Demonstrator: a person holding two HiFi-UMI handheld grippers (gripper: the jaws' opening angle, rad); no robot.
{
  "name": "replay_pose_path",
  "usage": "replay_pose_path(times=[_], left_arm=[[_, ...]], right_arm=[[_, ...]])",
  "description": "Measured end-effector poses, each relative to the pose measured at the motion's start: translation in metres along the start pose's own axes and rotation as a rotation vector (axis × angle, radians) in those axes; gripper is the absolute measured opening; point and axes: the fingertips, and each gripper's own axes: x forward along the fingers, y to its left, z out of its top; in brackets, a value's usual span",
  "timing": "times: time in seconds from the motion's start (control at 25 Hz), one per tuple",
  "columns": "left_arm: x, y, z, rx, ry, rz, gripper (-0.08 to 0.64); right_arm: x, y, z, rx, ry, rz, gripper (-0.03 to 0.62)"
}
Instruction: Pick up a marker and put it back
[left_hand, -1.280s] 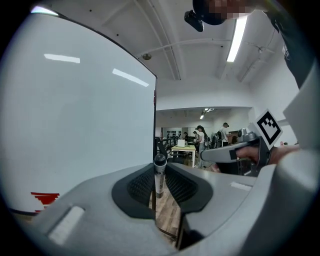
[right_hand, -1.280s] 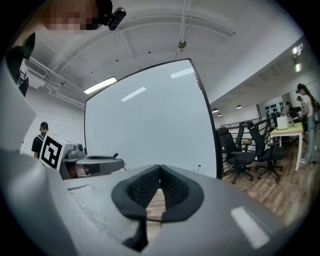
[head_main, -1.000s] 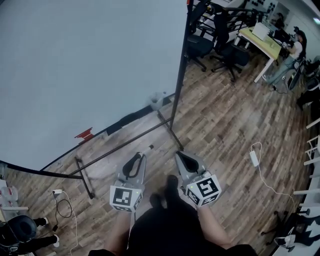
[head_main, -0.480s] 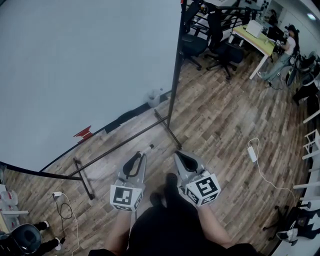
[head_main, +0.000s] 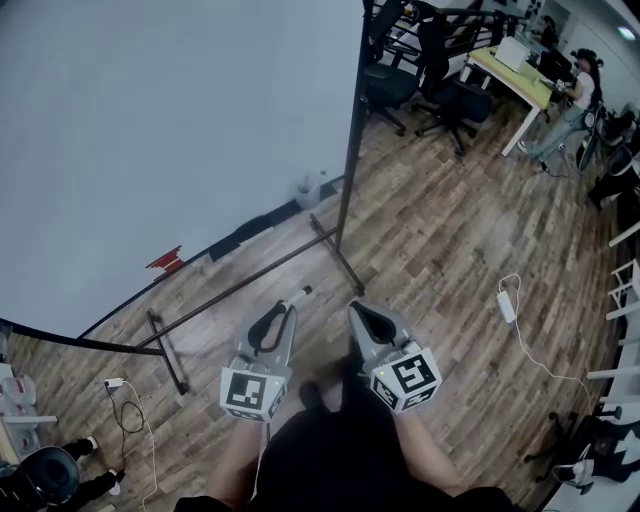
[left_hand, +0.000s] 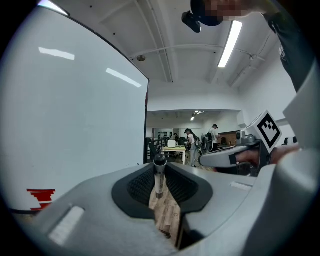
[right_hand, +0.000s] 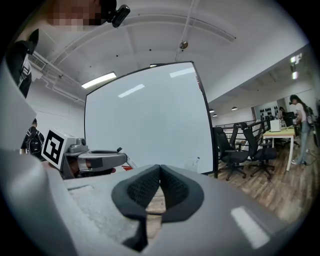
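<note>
Fingers (left_hand: 141, 186) of the left gripper (head_main: 284, 313) pinch a marker (left_hand: 159, 172); right gripper (right_hand: 160, 184) closed on nothing. Hold the marker level while approaching the whiteboard (head_main: 180, 120) at eleven o'clock.

Head view: the white, dark-tipped marker (head_main: 298, 295) shows only its front end beyond the left gripper (head_main: 285, 312) fingers (head_main: 286, 338); the rest is hidden.

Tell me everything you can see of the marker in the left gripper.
The marker is a slim pen with a pale barrel, dark print on it too small to read, and a rounded dark cap at its far end. It is clamped between the jaws of the left gripper and lies along them, with the capped end sticking out past their tips. Only the jaws touch it, and it is held clear above the wooden floor.
</note>
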Motion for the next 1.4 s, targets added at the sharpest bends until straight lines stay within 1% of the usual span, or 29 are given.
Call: replay_pose_path(times=[0.24,0.4,0.56,0.8,0.96,1.16,1.4], left_arm=[[0.033,0.012,0.004,-0.014,0.007,0.076,0.075],[0.069,0.010,0.019,-0.001,-0.005,0.115,0.075],[0.101,0.011,0.027,0.003,-0.009,0.171,0.075],[0.143,0.010,0.031,0.000,-0.012,0.250,0.075],[0.164,0.007,0.026,-0.031,-0.014,0.300,0.075],[0.182,-0.004,0.022,-0.048,-0.011,0.348,0.075],[0.185,-0.002,0.013,-0.054,0.022,0.393,0.075]], right_arm=[[0.024,-0.029,0.019,-0.019,-0.019,0.068,0.002],[0.040,-0.064,0.036,-0.025,-0.030,0.111,0.002],[0.060,-0.096,0.049,-0.028,-0.046,0.171,0.002],[0.081,-0.137,0.059,-0.039,-0.046,0.252,0.002],[0.088,-0.157,0.060,-0.039,-0.040,0.303,0.002],[0.088,-0.166,0.049,-0.053,0.005,0.380,0.002],[0.096,-0.175,0.032,-0.056,0.060,0.379,0.002]])
